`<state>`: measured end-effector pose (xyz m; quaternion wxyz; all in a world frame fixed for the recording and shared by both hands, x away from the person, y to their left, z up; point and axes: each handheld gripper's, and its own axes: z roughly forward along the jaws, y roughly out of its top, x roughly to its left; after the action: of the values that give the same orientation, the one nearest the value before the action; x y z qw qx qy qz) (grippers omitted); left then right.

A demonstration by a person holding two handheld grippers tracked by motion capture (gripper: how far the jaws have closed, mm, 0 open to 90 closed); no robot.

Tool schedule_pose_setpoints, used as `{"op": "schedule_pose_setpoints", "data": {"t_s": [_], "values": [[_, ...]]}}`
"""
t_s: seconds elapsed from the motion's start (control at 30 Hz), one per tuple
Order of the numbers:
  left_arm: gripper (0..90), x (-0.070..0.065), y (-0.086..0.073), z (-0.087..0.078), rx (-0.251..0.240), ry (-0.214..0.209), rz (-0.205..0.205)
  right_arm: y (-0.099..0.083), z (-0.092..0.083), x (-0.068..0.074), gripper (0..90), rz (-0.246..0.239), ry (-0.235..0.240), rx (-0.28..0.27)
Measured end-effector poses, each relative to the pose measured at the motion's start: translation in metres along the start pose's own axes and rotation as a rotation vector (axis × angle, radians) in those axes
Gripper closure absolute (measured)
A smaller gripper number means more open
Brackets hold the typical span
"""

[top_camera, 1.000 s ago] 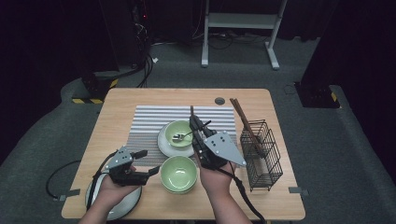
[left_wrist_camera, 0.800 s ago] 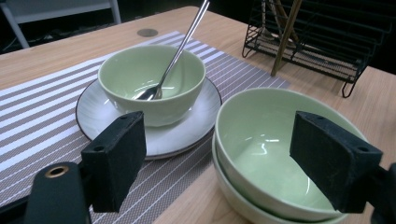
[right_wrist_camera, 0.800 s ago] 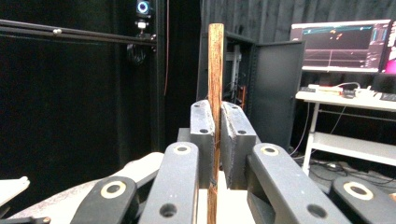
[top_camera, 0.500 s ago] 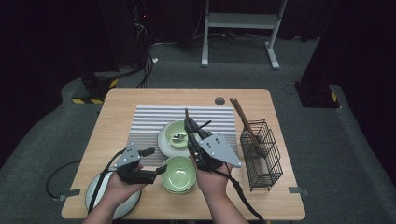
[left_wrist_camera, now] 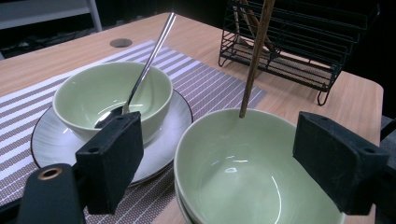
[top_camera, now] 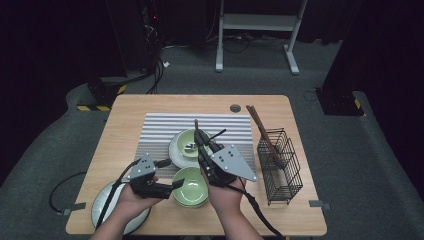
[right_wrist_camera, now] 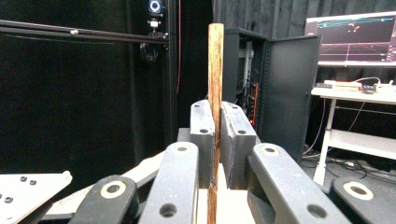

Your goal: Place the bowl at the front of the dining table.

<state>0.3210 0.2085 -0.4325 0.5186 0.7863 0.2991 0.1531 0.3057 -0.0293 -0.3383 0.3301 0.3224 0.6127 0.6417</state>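
Chopstick (right_wrist_camera: 215, 93) is getting pinched upright in the right gripper (top_camera: 202, 145), long axis pointing straight up between the pressed-together pads, its lower tip hanging just over the far rim of the near green bowl (top_camera: 190, 186). Left gripper (left_wrist_camera: 219, 163) is sitting spread wide on the bowl's left side, pads straddling it but touching nothing. I'm guessing the stick is heading for the wire rack (top_camera: 280, 165), which is lying off to the bowl's right, so the right hand is already the nearer one for that.
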Motion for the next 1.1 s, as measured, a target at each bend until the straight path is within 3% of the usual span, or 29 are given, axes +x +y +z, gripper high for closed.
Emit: {"op": "schedule_pose_setpoints", "data": {"t_s": [0.33, 0.47, 0.67, 1.0, 1.1], "values": [[17.5, 0.001, 0.001, 0.007, -0.026, 0.011, -0.009, -0.001, 0.006, 0.003, 84.1, 0.005, 0.008, 0.008], [21.2, 0.003, 0.001, 0.010, -0.041, -0.003, -0.032, -0.003, 0.009, 0.007, 84.1, 0.009, 0.017, 0.011], [24.5, 0.003, 0.001, 0.012, -0.054, 0.008, -0.030, -0.003, 0.011, 0.010, 84.1, 0.022, 0.019, 0.016], [40.0, -0.005, 0.002, 0.013, -0.104, -0.012, -0.022, 0.000, 0.013, 0.017, 84.1, 0.024, 0.032, 0.013], [47.6, -0.005, 0.001, 0.016, -0.093, -0.029, -0.031, 0.001, 0.014, 0.021, 84.1, 0.025, 0.039, 0.017]]}}
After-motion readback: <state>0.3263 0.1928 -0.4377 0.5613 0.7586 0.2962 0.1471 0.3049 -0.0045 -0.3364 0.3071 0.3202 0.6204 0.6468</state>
